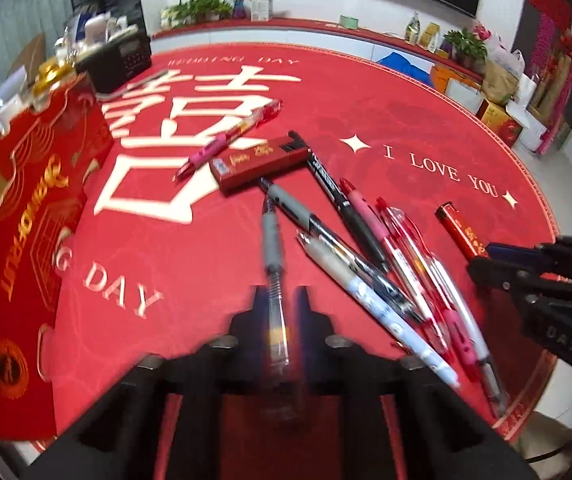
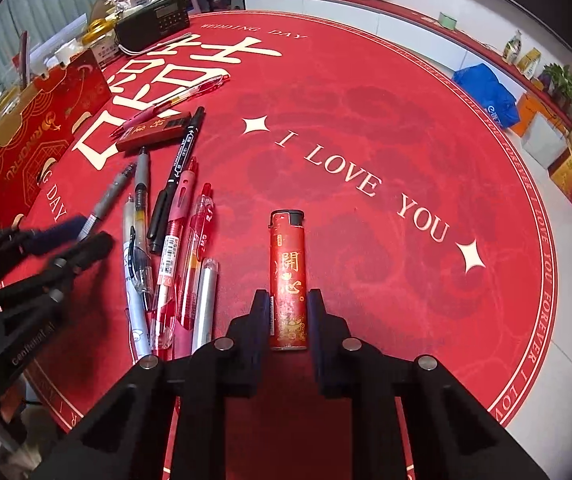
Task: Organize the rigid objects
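My left gripper [image 1: 280, 296] is shut on a grey pen with a clear barrel [image 1: 270, 236], which points away from me across the red table mat [image 1: 406, 120]. Seen from the right wrist, the same gripper [image 2: 93, 232] grips the near end of this pen [image 2: 103, 204]. My right gripper [image 2: 288, 300] is shut on the lower half of a red lighter [image 2: 288, 256] with gold characters, a pad on each side. In the left wrist view that gripper [image 1: 482, 258] sits at the near end of the lighter [image 1: 456, 220]. Several loose pens [image 1: 366, 248] [image 2: 165, 240] lie between the two.
A small red box [image 1: 259, 164] [image 2: 153, 130] and a pink pen [image 1: 229, 136] [image 2: 173, 98] lie beyond the pen pile. A large red gift box [image 1: 25, 220] [image 2: 25, 132] stands along the left edge, with a black radio [image 1: 117, 60] [image 2: 153, 20] behind it.
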Action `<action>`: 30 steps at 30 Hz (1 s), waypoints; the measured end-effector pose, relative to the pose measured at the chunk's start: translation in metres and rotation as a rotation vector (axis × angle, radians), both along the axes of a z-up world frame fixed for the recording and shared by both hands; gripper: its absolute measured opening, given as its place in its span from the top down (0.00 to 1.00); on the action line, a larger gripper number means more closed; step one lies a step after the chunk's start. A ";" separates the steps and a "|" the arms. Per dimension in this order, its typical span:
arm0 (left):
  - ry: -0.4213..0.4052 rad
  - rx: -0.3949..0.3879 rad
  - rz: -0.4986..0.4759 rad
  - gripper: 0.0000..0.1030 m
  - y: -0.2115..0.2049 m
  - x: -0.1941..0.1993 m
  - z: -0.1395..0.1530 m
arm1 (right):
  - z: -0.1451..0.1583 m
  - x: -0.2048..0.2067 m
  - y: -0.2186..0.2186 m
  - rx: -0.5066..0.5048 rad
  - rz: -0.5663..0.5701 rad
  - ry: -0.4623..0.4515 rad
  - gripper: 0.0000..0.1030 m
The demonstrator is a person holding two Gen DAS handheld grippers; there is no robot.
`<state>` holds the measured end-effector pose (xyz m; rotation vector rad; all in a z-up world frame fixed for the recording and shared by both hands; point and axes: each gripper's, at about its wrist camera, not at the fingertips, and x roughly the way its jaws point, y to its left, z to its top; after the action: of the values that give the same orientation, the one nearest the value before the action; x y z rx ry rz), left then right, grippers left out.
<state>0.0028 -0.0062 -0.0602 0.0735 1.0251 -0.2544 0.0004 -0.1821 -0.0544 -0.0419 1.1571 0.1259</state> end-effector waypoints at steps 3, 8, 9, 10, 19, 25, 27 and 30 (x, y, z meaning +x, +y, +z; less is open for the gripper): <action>0.039 -0.088 0.060 0.90 0.012 -0.003 0.001 | 0.000 -0.006 -0.004 0.021 -0.015 -0.005 0.80; 0.045 -0.090 0.101 0.90 0.018 -0.013 0.001 | 0.001 -0.012 -0.005 0.042 -0.028 -0.005 0.80; 0.044 -0.088 0.106 0.90 0.019 -0.015 0.001 | 0.001 -0.013 -0.005 0.042 -0.028 -0.006 0.80; 0.043 -0.088 0.111 0.90 0.020 -0.016 0.001 | 0.001 -0.014 -0.005 0.040 -0.027 -0.007 0.80; 0.005 0.001 0.097 0.90 0.008 -0.022 0.000 | 0.000 -0.017 0.006 -0.046 0.012 -0.023 0.80; 0.009 -0.017 0.116 0.90 0.011 -0.021 0.000 | 0.000 -0.017 0.006 -0.038 -0.003 -0.027 0.80; 0.016 -0.024 0.126 0.90 0.013 -0.021 0.001 | 0.003 -0.018 0.006 -0.035 -0.002 -0.031 0.80; 0.004 -0.023 0.136 0.90 0.015 -0.024 0.005 | 0.011 -0.020 0.006 -0.029 -0.003 -0.052 0.80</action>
<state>-0.0209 0.0088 -0.0548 -0.0178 1.0258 -0.1429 -0.0193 -0.1762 -0.0434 -0.0683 1.1065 0.1046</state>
